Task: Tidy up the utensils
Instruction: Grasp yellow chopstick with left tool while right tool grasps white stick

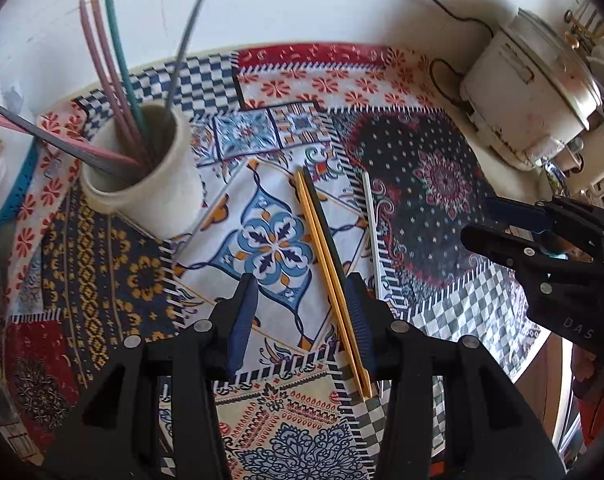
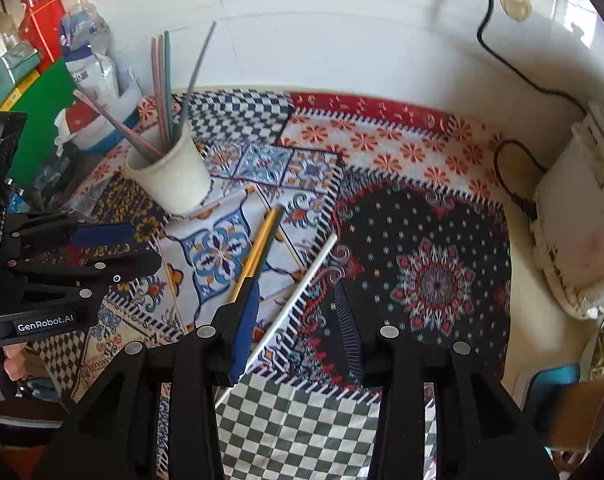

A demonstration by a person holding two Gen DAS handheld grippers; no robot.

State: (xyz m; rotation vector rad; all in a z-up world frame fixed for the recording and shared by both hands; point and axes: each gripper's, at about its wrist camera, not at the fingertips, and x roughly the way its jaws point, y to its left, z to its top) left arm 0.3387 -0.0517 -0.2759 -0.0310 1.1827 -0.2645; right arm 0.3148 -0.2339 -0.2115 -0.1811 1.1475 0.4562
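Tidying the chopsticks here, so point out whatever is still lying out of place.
Three sticks lie loose on the patterned cloth instead of standing in the white cup: a yellow chopstick and a dark green chopstick side by side, and a white chopstick apart from them to their right. The cup already holds several sticks.

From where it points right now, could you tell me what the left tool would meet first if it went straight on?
Most likely the yellow and dark chopsticks lying on the patterned cloth, beside its right-hand finger; the open left tool might instead land on bare cloth, as depth is unclear.
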